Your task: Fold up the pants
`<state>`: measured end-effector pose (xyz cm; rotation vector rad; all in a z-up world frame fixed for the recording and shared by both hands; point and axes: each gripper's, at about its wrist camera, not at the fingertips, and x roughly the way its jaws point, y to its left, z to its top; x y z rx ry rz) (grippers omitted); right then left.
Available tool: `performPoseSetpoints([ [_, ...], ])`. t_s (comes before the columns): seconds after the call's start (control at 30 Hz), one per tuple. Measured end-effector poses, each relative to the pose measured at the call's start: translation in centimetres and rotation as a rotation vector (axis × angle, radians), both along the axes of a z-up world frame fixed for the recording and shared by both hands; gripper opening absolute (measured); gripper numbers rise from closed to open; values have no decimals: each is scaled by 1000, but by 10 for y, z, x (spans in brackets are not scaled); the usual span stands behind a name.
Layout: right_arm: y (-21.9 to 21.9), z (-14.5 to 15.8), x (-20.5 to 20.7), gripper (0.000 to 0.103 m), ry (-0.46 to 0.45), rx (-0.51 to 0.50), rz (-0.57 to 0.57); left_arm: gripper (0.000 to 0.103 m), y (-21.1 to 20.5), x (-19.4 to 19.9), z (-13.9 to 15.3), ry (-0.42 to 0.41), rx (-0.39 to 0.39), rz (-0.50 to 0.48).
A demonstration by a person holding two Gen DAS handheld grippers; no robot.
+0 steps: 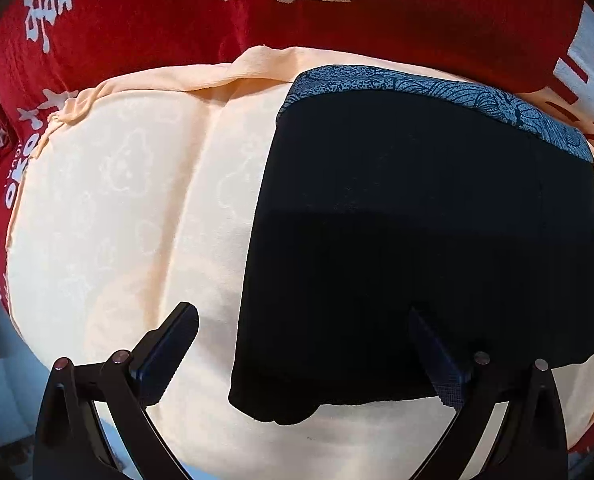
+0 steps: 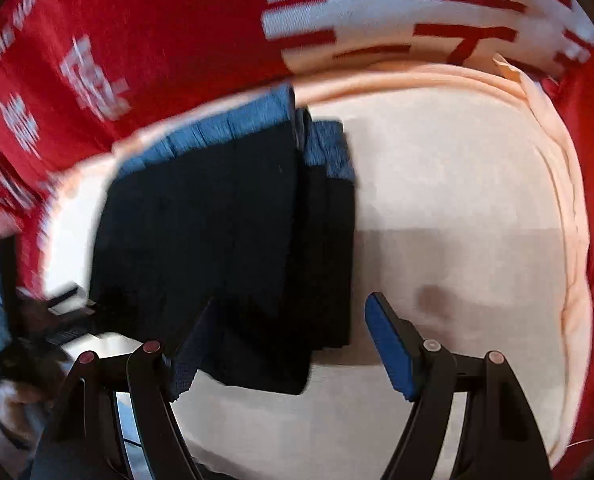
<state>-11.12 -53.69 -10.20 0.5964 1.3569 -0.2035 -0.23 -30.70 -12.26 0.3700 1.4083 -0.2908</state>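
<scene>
On the red printed blanket [image 1: 145, 28] lies a cream embossed cloth [image 1: 129, 184]; the folded black pants with blue patterned waistband [image 1: 425, 232] rest at its three o'clock. Both the left hand-held gripper [image 1: 305, 344] and the right hand-held gripper [image 2: 289, 340] are released, gaping, grasping nothing. The stacked layers at the pants' edge could slide apart if a finger snags them.

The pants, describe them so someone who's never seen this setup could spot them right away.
A red blanket with white lettering covers the surface, and a pale cream cloth lies on top of it. The pants lie folded on that cloth: the only black item, with a blue patterned waistband along the far edge.
</scene>
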Motion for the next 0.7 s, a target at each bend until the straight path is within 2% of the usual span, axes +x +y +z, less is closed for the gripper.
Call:
performPoseSetpoints([
  [0.03, 2, -8, -1, 79, 23, -17, 13, 103, 0, 0, -1, 8, -7, -2],
  [0.17, -10, -15, -11, 80, 22, 62, -57, 103, 4, 4, -4, 25, -33, -8],
  [0.33, -12, -6, -16, 80, 25, 42, -56, 103, 7, 9, -7, 59, -54, -20],
  [0.7, -26, -1, -40, 81, -10, 141, -145, 103, 4, 19, 4, 85, -76, -133],
])
